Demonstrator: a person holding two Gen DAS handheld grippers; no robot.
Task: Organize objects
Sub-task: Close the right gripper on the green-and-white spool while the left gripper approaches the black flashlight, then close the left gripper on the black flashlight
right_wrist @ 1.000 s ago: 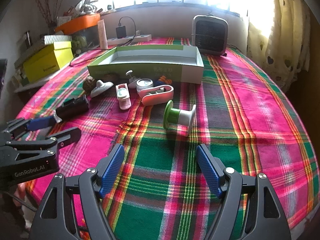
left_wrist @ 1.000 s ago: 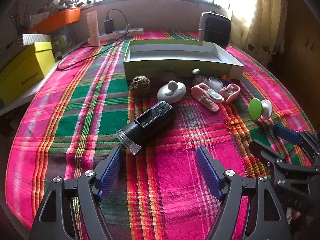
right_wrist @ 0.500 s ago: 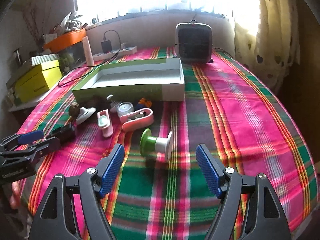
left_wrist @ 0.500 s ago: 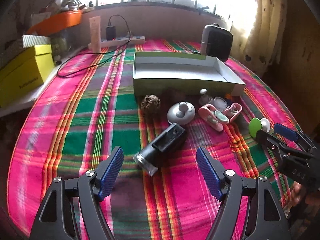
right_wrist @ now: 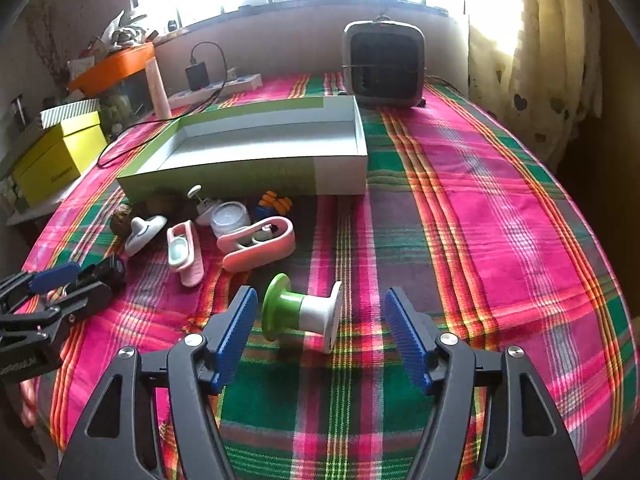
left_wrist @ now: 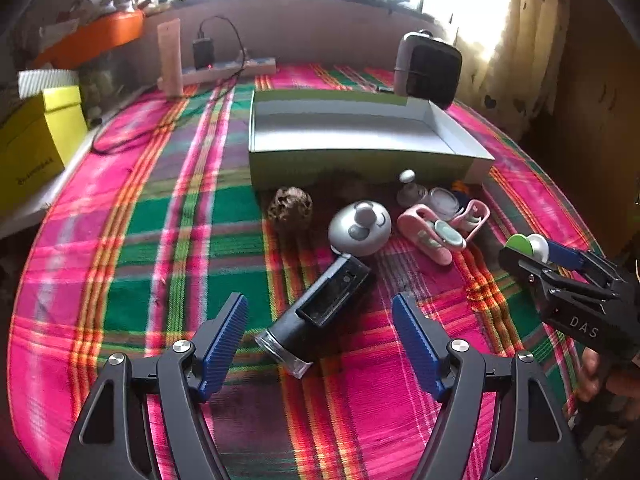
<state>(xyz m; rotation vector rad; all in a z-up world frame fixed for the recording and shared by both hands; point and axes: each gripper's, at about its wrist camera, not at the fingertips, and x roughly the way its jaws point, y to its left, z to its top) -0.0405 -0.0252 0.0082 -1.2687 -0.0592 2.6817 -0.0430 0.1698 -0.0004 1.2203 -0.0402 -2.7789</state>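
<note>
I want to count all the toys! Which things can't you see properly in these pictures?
- Orange and blue thing: right wrist view, small, half behind the pink clip; left wrist view shows only a sliver.
- Green and white spool: left wrist view, mostly hidden by the right gripper.
- Black device: right wrist view, covered by the left gripper.

The cloth [right_wrist: 460,208] is plaid: pink, green, orange stripes. The spool [right_wrist: 302,312] is green and white (box [left_wrist: 360,164] at twelve o'clock: green-white).

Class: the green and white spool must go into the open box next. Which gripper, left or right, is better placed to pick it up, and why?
Right. The right gripper is open with the spool lying directly between its fingers. The left gripper is lined up on the black device instead.
</note>
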